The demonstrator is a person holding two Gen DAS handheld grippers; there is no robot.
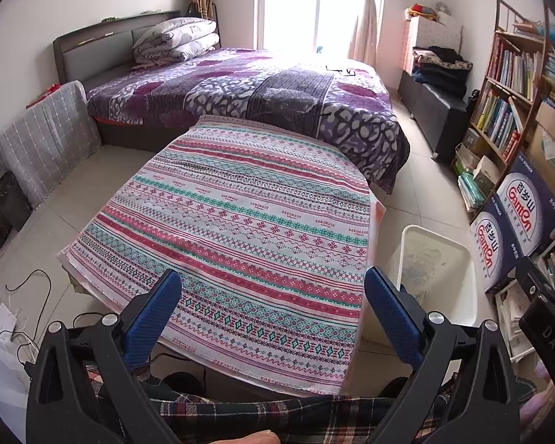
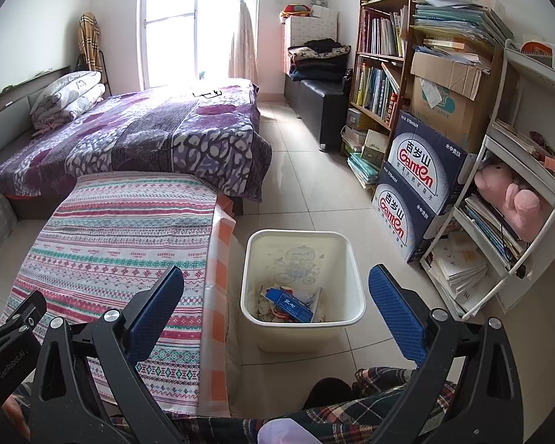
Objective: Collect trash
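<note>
A cream plastic bin (image 2: 336,318) stands on the tiled floor right of the table; it also shows in the left wrist view (image 1: 466,307). Inside it lie a blue box (image 2: 288,305) and crumpled paper scraps (image 2: 264,305). A table with a striped patterned cloth (image 1: 248,222) fills the left wrist view and appears in the right wrist view (image 2: 122,236); no loose trash shows on it. My left gripper (image 1: 273,309) is open and empty above the table's near edge. My right gripper (image 2: 281,309) is open and empty, hovering above the bin.
A bed with a purple blanket (image 1: 248,88) lies beyond the table. Blue water cartons (image 2: 421,181), a bookshelf (image 2: 381,66) and a white rack (image 2: 518,185) line the right wall. Cables (image 1: 29,288) lie on the floor at left.
</note>
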